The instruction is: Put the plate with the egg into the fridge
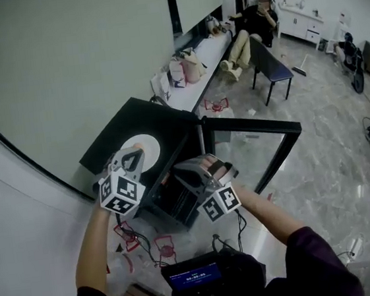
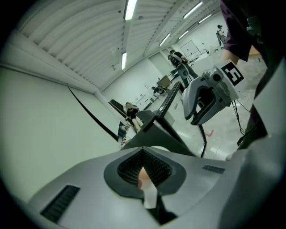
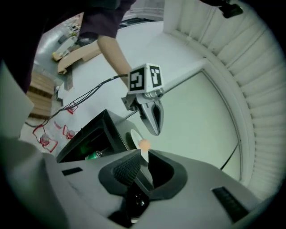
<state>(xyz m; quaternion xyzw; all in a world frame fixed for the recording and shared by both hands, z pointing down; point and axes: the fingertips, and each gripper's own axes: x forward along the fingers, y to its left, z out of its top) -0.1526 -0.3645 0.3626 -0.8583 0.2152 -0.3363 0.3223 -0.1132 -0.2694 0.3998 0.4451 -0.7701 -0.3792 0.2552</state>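
A white plate (image 1: 150, 148) with a pale orange egg (image 3: 144, 144) hangs over the top of a small black fridge (image 1: 105, 146). The fridge's glass door (image 1: 258, 149) stands open. My left gripper (image 1: 132, 158) is shut on the plate's left rim. The thin white plate (image 2: 150, 197) edge and the egg (image 2: 142, 178) show between its jaws. My right gripper (image 1: 186, 169) is shut on the opposite rim. In the right gripper view the plate (image 3: 135, 137) runs from my right gripper (image 3: 142, 163) toward the left gripper (image 3: 155, 125). The fridge (image 3: 96, 134) lies open below.
A green bottle (image 3: 91, 155) lies inside the fridge. Red tape marks (image 1: 163, 249) and cables lie on the floor in front. A white wall (image 1: 44, 74) stands close on the left. Farther back, a person (image 1: 257, 23) sits by a chair (image 1: 275, 67) and a bench with bags (image 1: 189, 64).
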